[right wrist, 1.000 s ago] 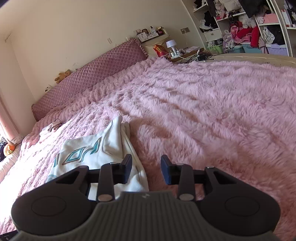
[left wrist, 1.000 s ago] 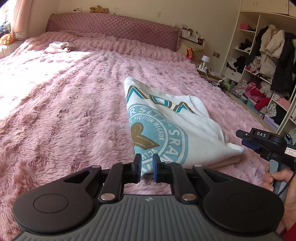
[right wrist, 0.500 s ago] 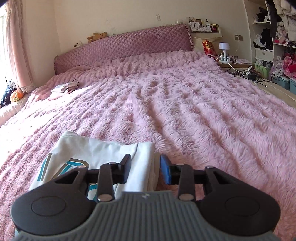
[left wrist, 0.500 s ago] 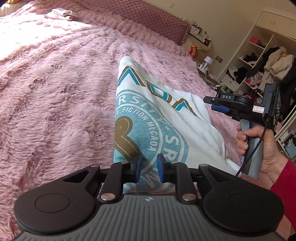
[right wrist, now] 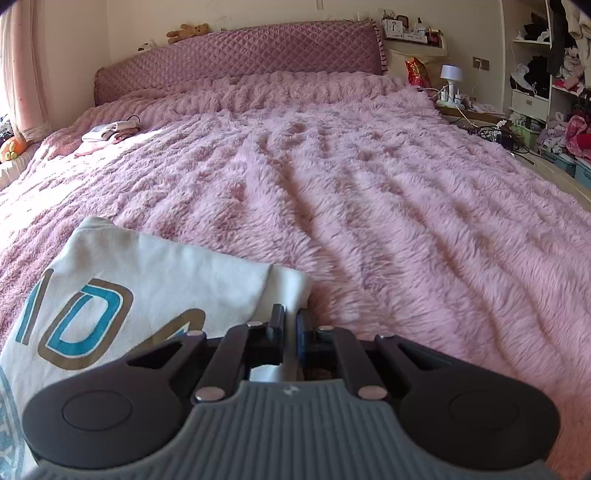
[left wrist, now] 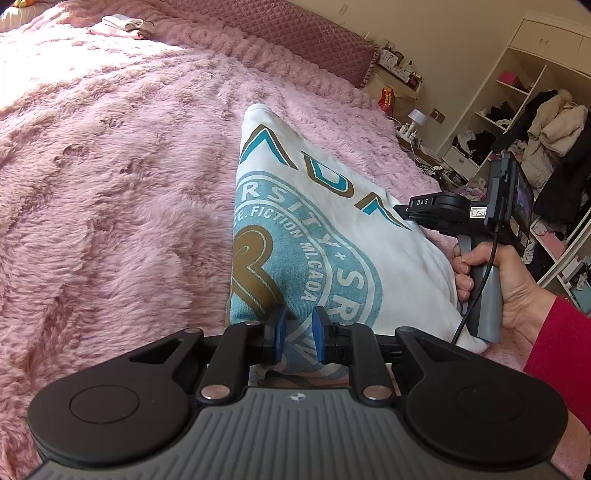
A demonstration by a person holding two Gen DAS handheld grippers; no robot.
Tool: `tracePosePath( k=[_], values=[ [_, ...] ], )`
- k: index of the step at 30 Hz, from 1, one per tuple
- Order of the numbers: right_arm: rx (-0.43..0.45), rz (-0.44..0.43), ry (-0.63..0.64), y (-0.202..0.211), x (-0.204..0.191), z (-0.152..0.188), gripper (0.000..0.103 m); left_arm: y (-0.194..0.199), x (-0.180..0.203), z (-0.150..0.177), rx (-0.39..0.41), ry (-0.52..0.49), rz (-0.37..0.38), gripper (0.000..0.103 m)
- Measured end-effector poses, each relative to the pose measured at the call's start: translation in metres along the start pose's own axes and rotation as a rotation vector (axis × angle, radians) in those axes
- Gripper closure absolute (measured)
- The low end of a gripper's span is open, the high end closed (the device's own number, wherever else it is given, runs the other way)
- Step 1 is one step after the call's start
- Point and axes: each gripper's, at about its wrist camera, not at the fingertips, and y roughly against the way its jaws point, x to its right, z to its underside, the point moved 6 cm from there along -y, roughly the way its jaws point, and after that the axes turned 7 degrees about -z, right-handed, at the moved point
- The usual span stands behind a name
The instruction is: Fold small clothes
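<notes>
White cotton, printed with a teal and gold round emblem and large letters: a folded T-shirt (left wrist: 317, 229) lies flat on the pink shaggy bedspread (left wrist: 110, 206), the landmark for all places below. Left gripper (left wrist: 298, 334), nearest in the left wrist view: its blue pads stand a little apart over the near hem of the T-shirt, on the emblem; whether they pinch a ridge of cloth cannot be told. Right gripper (right wrist: 290, 325), nearest in the right wrist view: jaws closed on the T-shirt's right edge, with a thin white layer of cloth running between the pads. In the left wrist view the same tool appears at the garment's right side, held in a hand (left wrist: 506, 284) with a red sleeve (left wrist: 561, 354). Beyond the T-shirt the bedspread runs bare to a small pile of pale clothes (right wrist: 109, 133) near its far left corner. Farther still, a quilted mauve headboard (right wrist: 240, 51) closes the bed's far end, with a plush toy (right wrist: 186, 31) on top. Right of the bed stand a small white lamp (right wrist: 451, 74) and open shelves of clothing (right wrist: 554, 74).
</notes>
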Motion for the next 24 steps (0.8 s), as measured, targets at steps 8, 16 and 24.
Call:
tracePosePath(
  k=[8, 16, 24],
  values=[
    [0.102, -0.147, -0.174, 0.110, 0.015, 0.019, 0.064, 0.000, -0.008, -0.003, -0.029, 0.008, 0.039, 0.084],
    [0.056, -0.137, -0.381, 0.191, 0.018, 0.119, 0.063, 0.031, -0.009, -0.002, 0.000, 0.012, 0.018, 0.070],
    [0.067, -0.158, -0.413, 0.200, -0.002, 0.131, 0.098, 0.016, -0.014, 0.000, -0.038, -0.015, -0.020, 0.070]
  ],
)
